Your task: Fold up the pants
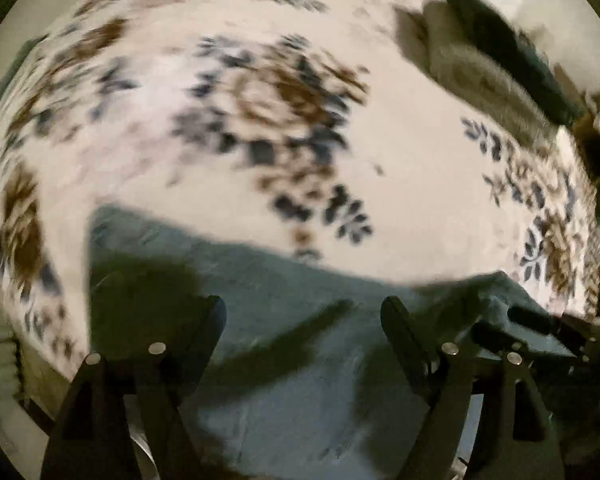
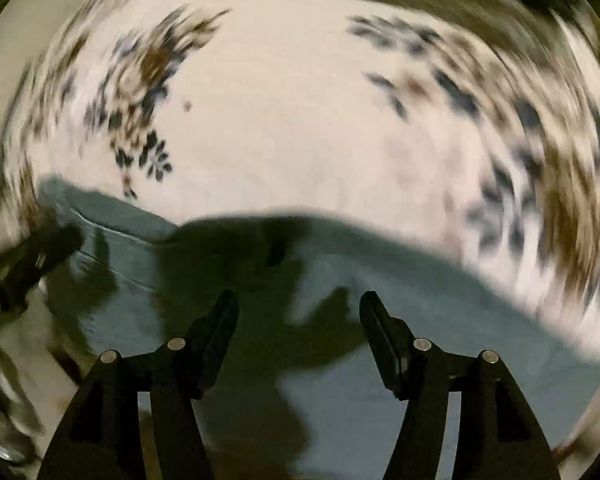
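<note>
The pants [image 1: 284, 320] are grey-blue cloth lying flat on a cream floral bedspread [image 1: 228, 92], filling the lower half of both views. My left gripper [image 1: 302, 304] is open just above the cloth, nothing between its fingers. My right gripper [image 2: 298, 300] is open above the pants [image 2: 400, 312], also empty. The right gripper shows at the right edge of the left wrist view [image 1: 540, 328], by a lifted fold of the cloth. The left gripper shows at the left edge of the right wrist view [image 2: 40, 256]. Both views are motion-blurred.
A folded pile of beige and dark green fabric [image 1: 496, 60] lies at the far right of the bed. The bedspread [image 2: 300, 120] stretches beyond the pants. The bed's edge and floor show at the lower left [image 1: 0, 352].
</note>
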{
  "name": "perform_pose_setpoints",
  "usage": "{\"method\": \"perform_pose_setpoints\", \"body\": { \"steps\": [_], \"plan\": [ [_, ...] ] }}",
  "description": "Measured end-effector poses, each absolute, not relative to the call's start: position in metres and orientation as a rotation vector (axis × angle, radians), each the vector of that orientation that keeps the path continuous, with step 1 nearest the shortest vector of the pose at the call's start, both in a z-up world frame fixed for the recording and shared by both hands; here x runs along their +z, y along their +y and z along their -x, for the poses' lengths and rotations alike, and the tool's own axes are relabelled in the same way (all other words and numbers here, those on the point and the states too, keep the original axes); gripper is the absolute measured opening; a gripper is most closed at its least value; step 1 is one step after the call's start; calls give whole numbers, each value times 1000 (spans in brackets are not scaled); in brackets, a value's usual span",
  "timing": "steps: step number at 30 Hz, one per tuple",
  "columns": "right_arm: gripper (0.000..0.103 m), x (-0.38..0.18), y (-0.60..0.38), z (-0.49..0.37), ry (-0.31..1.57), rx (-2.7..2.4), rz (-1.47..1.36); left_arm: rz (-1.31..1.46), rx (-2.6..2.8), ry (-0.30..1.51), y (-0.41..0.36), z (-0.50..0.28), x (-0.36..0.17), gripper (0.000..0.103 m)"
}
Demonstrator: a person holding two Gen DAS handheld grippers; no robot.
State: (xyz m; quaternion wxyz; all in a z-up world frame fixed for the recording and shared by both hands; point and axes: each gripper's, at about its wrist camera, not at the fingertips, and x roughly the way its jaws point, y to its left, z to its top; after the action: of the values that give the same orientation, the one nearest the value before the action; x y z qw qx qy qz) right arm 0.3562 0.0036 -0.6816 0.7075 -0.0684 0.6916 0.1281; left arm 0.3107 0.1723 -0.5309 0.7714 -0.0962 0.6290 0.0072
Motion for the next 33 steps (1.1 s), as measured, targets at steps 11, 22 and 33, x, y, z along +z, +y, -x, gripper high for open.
{"method": "perform_pose_setpoints", "body": {
  "steps": [11,22,33],
  "plan": [
    [10,-703,26,-382,1536,417,368,101,24,1434,157,-343,-556,79],
    [0,-678,-54,-423,1453,211,1,176,44,1384,156,-349,-528,79],
    [57,-668,-153,-397,1549,195,-291,129,-5,1411,120,-334,-526,79]
  ]
}}
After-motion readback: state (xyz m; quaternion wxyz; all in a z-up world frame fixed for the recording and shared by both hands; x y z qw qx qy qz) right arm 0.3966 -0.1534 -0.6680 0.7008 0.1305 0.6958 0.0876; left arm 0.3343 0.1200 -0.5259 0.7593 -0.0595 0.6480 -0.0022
